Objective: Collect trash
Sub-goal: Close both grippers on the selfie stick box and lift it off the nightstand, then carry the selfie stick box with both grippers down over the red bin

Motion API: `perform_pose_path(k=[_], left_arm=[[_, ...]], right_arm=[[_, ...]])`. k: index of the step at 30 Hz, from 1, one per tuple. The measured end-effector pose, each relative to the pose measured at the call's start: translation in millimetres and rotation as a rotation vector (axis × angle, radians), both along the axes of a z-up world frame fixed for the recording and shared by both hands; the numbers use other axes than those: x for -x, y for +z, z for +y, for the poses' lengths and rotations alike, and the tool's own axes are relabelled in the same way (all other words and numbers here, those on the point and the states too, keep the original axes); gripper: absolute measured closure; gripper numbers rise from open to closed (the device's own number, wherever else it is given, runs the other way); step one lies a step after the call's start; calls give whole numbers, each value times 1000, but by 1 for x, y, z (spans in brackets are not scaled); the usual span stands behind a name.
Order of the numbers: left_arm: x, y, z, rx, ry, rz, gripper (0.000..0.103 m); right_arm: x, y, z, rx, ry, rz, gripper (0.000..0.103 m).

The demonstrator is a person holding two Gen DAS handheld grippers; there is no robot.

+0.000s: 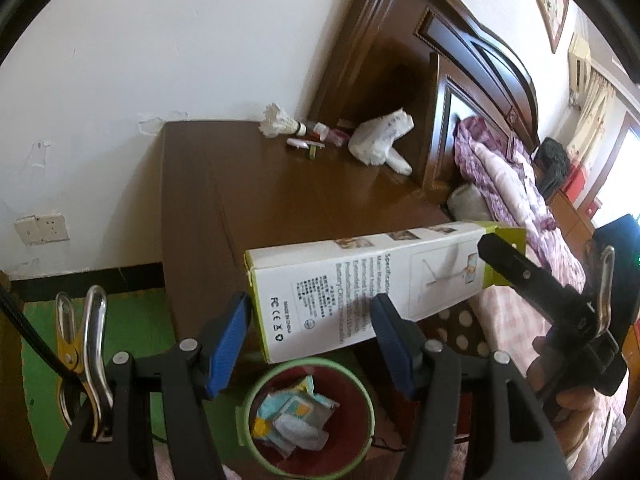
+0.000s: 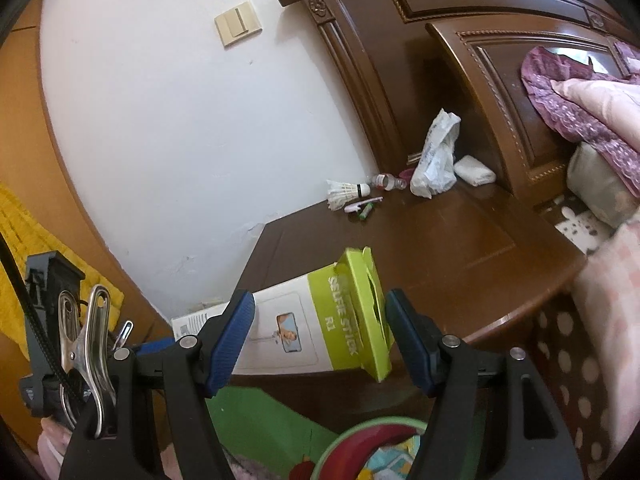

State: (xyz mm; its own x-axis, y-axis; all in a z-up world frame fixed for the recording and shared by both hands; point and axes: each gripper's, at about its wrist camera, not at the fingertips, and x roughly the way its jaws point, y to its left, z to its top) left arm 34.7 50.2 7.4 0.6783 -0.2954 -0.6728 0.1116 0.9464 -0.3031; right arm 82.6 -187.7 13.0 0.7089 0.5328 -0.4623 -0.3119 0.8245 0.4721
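A white and green selfie-stick box (image 1: 360, 284) hangs in the air over the front edge of the brown nightstand (image 1: 280, 184), above a red bin with a green rim (image 1: 308, 416) that holds crumpled wrappers. My right gripper (image 2: 320, 336) is shut on the box's green end (image 2: 360, 312); in the left wrist view its black finger (image 1: 516, 264) touches that end. My left gripper (image 1: 310, 336) is open, its blue pads on either side of the box's white end, which hangs beyond them. A crumpled white plastic bag (image 1: 380, 140) lies at the back of the nightstand, also in the right wrist view (image 2: 436, 160).
A shuttlecock (image 1: 280, 122), a small bottle (image 2: 386, 181) and small pink and green items (image 2: 362, 206) lie near the wall. The bed with a purple quilt (image 1: 500, 168) and the wooden headboard (image 2: 500, 80) stand to the right. Green floor mat (image 1: 132, 332) lies left of the bin.
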Motion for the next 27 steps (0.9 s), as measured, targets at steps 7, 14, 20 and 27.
perform_pose_path(k=[7, 14, 20, 27], left_arm=[[22, -15, -12, -16, -32, 31, 38], [37, -30, -24, -30, -58, 50, 38], [43, -55, -34, -34, -85, 104, 38], [49, -92, -45, -42, -112, 150, 38]], right_arm=[[30, -12, -9, -3, -27, 21, 33], [51, -24, -20, -15, -52, 47, 33], [67, -41, -26, -3, -72, 73, 33], [78, -67, -35, -5, -101, 122, 33]])
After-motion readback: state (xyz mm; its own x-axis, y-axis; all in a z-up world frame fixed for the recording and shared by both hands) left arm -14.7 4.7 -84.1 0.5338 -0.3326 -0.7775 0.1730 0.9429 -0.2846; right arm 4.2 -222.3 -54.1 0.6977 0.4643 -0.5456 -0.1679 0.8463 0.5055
